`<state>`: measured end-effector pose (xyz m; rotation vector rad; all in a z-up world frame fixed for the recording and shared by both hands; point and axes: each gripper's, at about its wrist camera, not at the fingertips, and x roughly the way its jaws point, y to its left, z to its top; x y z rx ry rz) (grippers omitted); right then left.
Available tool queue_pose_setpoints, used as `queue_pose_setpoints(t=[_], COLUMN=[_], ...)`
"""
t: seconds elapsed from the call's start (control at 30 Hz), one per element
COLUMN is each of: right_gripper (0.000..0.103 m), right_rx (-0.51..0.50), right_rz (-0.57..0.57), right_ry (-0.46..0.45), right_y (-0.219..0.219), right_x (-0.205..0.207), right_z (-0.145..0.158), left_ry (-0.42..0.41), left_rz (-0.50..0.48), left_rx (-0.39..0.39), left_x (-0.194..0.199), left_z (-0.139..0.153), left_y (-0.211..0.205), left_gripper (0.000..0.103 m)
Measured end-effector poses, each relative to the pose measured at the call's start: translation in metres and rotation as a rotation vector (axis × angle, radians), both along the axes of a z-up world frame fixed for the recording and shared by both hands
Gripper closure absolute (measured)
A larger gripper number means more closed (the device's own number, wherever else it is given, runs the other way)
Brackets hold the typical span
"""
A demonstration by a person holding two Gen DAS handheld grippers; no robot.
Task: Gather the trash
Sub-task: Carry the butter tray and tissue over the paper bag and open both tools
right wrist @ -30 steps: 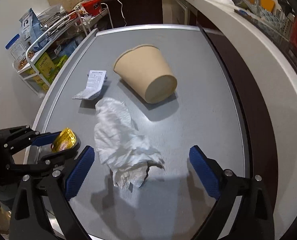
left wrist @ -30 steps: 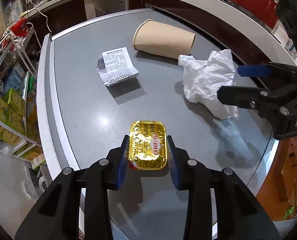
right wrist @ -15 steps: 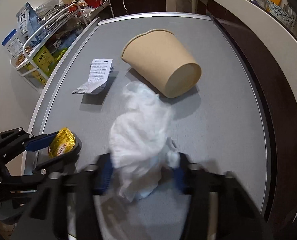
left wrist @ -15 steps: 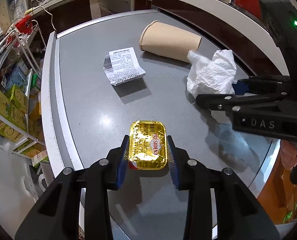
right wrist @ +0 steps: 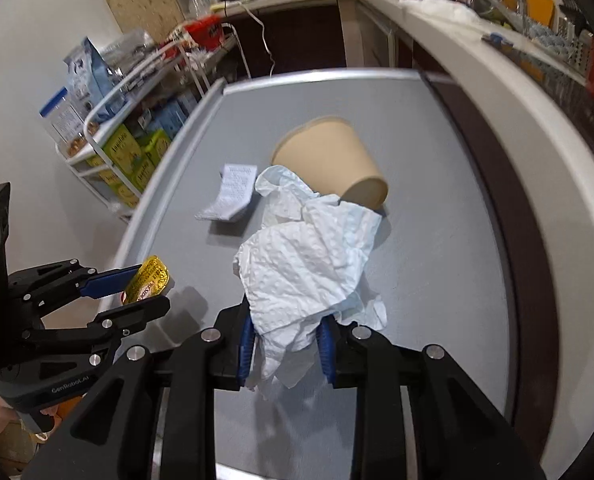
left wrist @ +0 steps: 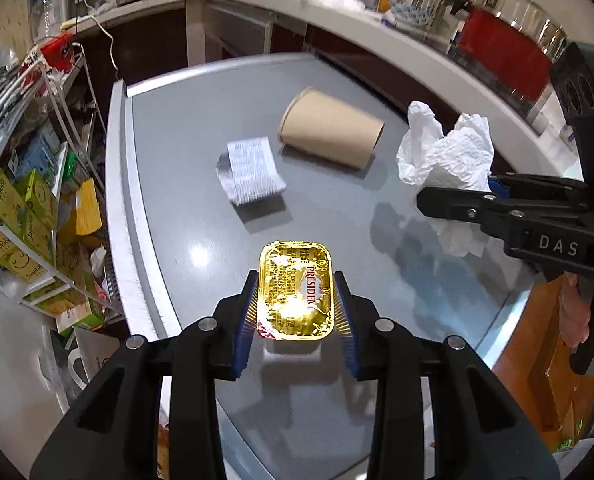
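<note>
My left gripper (left wrist: 295, 304) is shut on a gold foil butter tub (left wrist: 296, 290), held just above the grey table (left wrist: 185, 184); the tub (right wrist: 147, 280) and left gripper (right wrist: 137, 292) also show at the left of the right wrist view. My right gripper (right wrist: 285, 338) is closing its jaws on a crumpled white paper towel (right wrist: 309, 256), which is lifted off the table. The towel (left wrist: 445, 160) and right gripper (left wrist: 457, 196) appear at the right of the left wrist view. A tan paper cup (left wrist: 329, 134) (right wrist: 333, 160) lies on its side, with a printed receipt (left wrist: 251, 168) (right wrist: 231, 192) beside it.
A wire rack of boxed goods (left wrist: 21, 184) (right wrist: 125, 148) stands past the table's left edge. A curved white counter (right wrist: 537, 120) with kitchenware runs along the right and back. A person's fingers (left wrist: 577, 312) hold the right gripper's handle.
The right gripper's jaws came together around the paper towel and lifted it from the table. The left gripper rose slightly with the butter tub still in it.
</note>
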<state>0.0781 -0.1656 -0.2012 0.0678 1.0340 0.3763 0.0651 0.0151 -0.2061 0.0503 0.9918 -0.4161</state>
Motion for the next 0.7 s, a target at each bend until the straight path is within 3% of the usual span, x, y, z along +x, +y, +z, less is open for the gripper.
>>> queue_pose_setpoints(t=[0.33,0.7], right_gripper=[0.076,0.076], right_rx=[0.023,0.044], right_rz=[0.010,0.021], right_ry=[-0.087,-0.162], right_y=[-0.017,-0.033], right_x=[-0.041,-0.100], right_z=[0.053,0.098], left_ry=[-0.112,-0.203], left_rz=[0.011,-0.004], left_rx=[-0.036,-0.031], left_x=[-0.020,-0.070], left_z=[0.058,0.101], left_y=[0.002,-0.004], left_gripper=[0.066,0.066])
